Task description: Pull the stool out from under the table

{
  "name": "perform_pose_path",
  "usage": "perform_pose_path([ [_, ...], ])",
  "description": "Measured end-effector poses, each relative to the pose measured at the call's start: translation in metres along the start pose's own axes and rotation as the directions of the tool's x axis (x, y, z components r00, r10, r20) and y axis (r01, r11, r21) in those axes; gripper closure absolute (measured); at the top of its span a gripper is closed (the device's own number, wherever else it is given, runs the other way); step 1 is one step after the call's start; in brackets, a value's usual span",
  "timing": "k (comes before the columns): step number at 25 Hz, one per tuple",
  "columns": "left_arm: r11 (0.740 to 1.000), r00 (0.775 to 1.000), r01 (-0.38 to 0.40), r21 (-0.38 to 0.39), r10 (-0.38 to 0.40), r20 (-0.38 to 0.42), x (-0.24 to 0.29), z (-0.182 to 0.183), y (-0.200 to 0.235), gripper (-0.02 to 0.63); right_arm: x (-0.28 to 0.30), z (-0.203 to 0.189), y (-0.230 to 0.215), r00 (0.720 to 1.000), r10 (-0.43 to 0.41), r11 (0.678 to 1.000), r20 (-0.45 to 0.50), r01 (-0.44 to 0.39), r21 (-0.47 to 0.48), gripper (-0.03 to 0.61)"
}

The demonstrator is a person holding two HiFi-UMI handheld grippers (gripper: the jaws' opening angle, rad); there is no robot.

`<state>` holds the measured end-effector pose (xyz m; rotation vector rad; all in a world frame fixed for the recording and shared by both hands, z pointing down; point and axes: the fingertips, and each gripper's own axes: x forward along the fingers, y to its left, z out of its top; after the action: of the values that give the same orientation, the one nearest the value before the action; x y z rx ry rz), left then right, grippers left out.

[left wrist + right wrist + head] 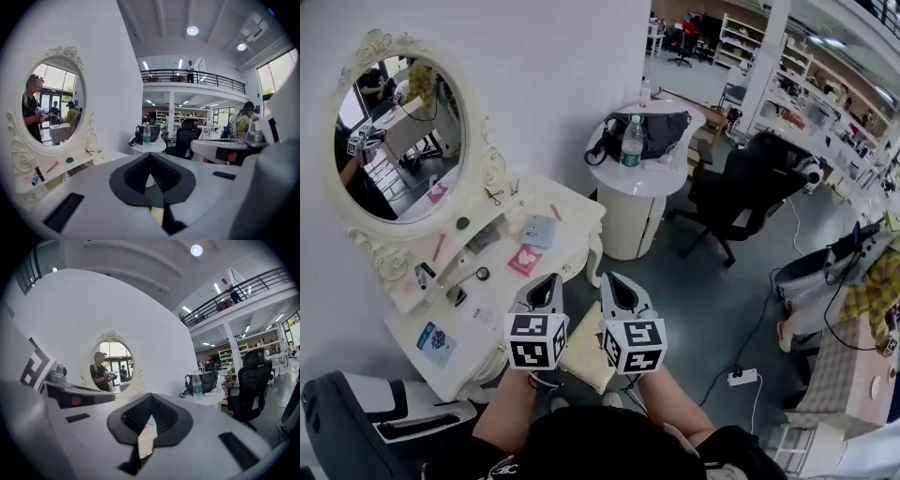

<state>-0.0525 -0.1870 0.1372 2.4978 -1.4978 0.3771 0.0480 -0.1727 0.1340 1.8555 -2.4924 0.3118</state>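
Note:
A stool with a cream cushion point(584, 362) stands on the floor at the front edge of the white dressing table point(572, 211), below my two hands. The table carries an oval mirror point(398, 131). My left gripper point(547, 284) and right gripper point(615, 284) hang side by side in the air above the stool, both shut with nothing in them. Neither touches the stool or the table. In the left gripper view the left gripper point(150, 155) points past the table at the room. In the right gripper view the right gripper point(151, 396) faces the mirror point(111, 364).
A round white table point(630, 192) with a black bag point(654, 131) and a water bottle point(631, 141) stands beyond the dressing table. A black office chair point(741, 192) is to its right. A power strip point(742, 377) lies on the floor. Another chair point(356, 412) sits at lower left.

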Motion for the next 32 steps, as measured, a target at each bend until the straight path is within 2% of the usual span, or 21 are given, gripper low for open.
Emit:
perform_pose_path([
  [4,1.0,0.999,-0.015,-0.006,0.015,0.033,-0.011,0.015,0.004,0.614,-0.003,0.011,0.018,0.999,0.041,0.999,0.009,-0.04,-0.01,0.571],
  [9,1.0,0.998,-0.018,-0.005,0.018,0.054,-0.022,0.02,0.004,0.614,-0.008,0.023,0.032,0.996,0.083,0.996,0.033,-0.084,0.021,0.571],
  [20,1.0,0.998,-0.018,0.006,0.018,0.061,-0.033,0.018,0.005,0.614,-0.013,0.018,0.039,0.996,0.084,0.996,0.024,-0.084,0.021,0.571],
  [32,1.0,0.999,-0.02,0.017,0.019,0.04,-0.022,0.013,0.018,0.614,0.004,0.014,0.043,0.994,0.106,0.993,0.014,-0.107,0.046,0.571],
])
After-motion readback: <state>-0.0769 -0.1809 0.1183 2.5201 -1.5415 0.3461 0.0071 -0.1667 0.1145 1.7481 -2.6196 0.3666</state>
